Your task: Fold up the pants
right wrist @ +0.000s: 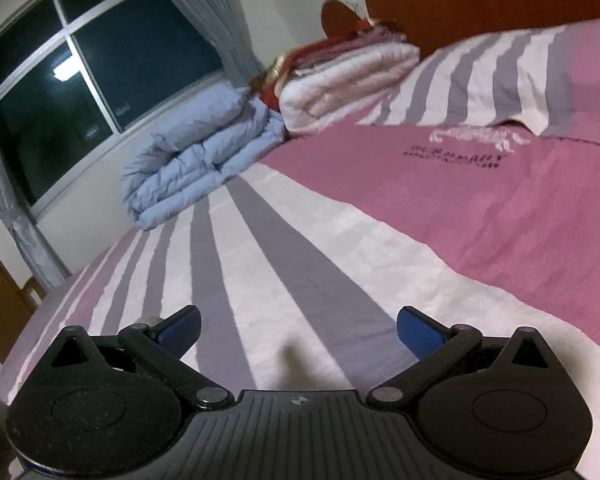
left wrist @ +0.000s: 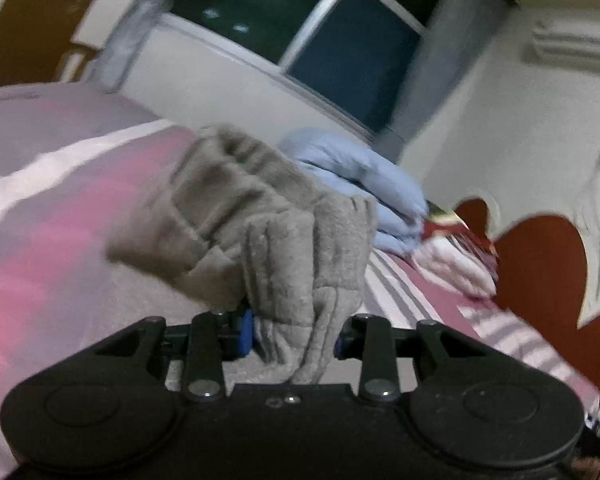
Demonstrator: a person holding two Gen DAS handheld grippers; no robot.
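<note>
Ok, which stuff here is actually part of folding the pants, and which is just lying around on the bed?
Part of the job:
- grey pants
- left gripper, shut on them
- right gripper, open, holding nothing

Just lying about:
- folded blue duvet
- folded white quilt
- striped pillow

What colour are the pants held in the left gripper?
Grey-beige, plain and fleecy. The pants show best in the left wrist view, bunched between the left gripper fingers.

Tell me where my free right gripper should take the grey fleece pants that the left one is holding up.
Likely the loose folded corner of the grey fleece pants lying on the pink striped bedspread, opposite the bunch clamped in the left gripper. That edge lies flat and free, so come in low from the side. The right gripper is open over bare bedspread.
</note>
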